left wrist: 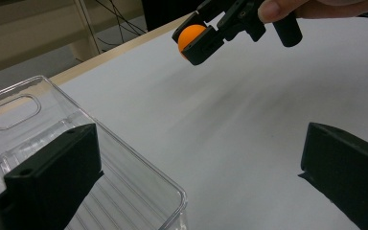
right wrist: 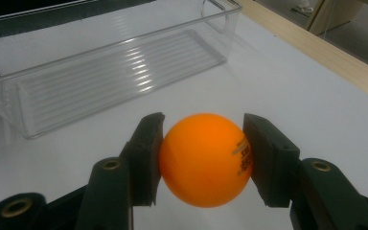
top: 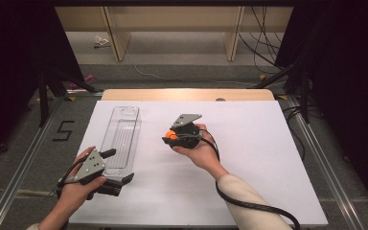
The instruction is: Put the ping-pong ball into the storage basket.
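Right gripper view: right tongs (right wrist: 202,160) pinch orange ball (right wrist: 205,158) beside tray (right wrist: 100,67).

Glossy clear plastic tray (right wrist: 105,67) with ribbed floor, smooth matt orange ping-pong ball (right wrist: 205,159), matt white tabletop sheet (top: 249,158), pale wood table edge (top: 187,94), matt black plastic jaws.

Counted on the bench (top: 249,191): one orange ball (right wrist: 205,159), one clear plastic tray (top: 122,136), two handheld grippers, left (top: 120,166) and right (top: 168,137).

Bright overhead light washes the white rectangular tabletop (top: 249,163); dark surroundings, soft shadows, slightly blurred close-ups.
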A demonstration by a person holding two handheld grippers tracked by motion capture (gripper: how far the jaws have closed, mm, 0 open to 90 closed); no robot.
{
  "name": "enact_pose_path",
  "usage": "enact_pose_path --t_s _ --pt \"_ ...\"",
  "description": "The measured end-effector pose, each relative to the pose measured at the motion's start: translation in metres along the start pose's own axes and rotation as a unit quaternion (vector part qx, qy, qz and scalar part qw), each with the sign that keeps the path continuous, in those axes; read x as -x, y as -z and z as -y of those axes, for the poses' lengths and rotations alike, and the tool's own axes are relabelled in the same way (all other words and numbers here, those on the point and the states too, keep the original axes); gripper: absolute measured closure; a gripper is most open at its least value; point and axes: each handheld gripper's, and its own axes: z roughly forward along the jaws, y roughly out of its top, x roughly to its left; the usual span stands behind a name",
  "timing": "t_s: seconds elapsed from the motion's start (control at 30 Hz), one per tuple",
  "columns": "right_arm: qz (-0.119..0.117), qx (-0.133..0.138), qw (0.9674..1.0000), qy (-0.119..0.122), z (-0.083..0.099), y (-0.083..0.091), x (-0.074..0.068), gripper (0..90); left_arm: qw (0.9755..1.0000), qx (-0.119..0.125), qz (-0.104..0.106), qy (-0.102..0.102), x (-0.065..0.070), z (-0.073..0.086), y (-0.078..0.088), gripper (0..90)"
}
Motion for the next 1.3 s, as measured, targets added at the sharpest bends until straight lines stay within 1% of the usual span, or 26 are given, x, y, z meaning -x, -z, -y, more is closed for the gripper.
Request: enact_pose_path --t_s 0.73,1.3 --pt "-0.009 0.006 0.9999 0.004 -0.010 -0.012 -0.006 51.5 1.0000 0.001 0.000 0.001 0.000 0.000 0.000 0.0" --pt "-0.014 0.010 0.9998 0.004 -0.016 -0.017 -0.009 51.4 1.0000 0.001 0.001 0.002 -0.001 0.000 0.000 0.0"
